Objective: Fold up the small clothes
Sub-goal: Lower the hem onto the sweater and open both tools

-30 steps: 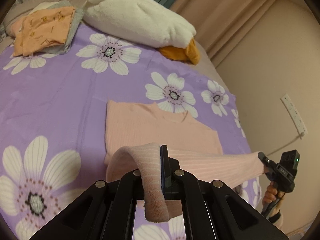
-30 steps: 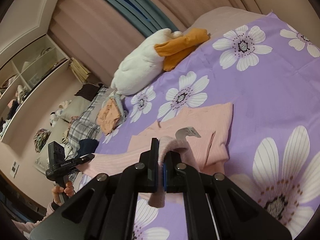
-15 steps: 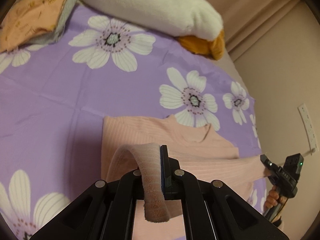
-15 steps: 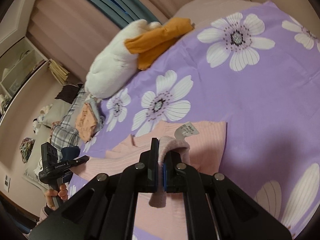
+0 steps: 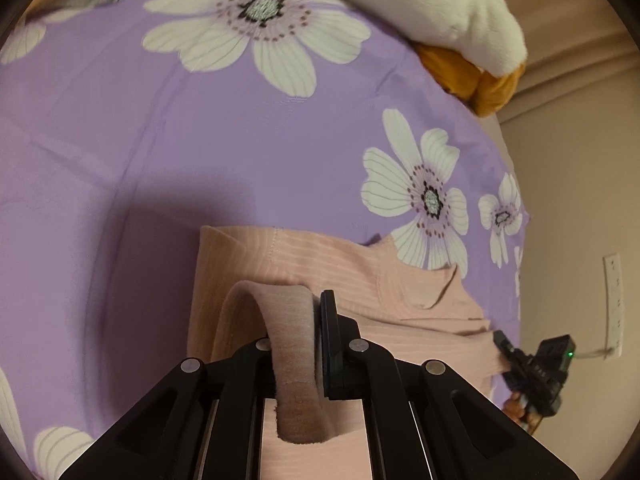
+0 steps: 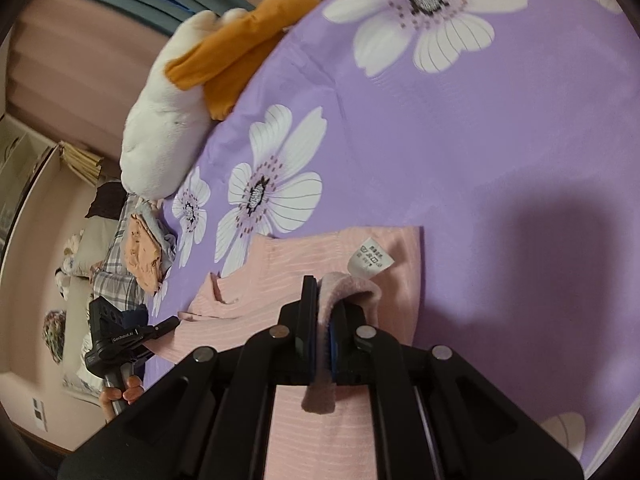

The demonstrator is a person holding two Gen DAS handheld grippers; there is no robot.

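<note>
A pink ribbed top (image 5: 340, 264) lies on the purple flowered bed sheet (image 5: 160, 128); it also shows in the right wrist view (image 6: 280, 276). My left gripper (image 5: 316, 320) is shut on one hem corner, which loops over its fingers. My right gripper (image 6: 320, 304) is shut on the other hem corner, next to the white care label (image 6: 370, 260). Both hold the hem low over the top's upper part, near the neckline (image 5: 424, 284). Each gripper shows in the other's view, the right (image 5: 532, 364) and the left (image 6: 124, 336).
A white plush duck (image 5: 420, 0) with orange feet (image 5: 476, 80) lies at the head of the bed; it also shows in the right wrist view (image 6: 168, 120). A pile of folded clothes (image 6: 140, 252) sits far left. A wall (image 5: 580, 200) runs along the bed's right side.
Both grippers have carried the hem forward and down over the top, towards its neckline. The fold has grown shorter and the bed looks closer.
</note>
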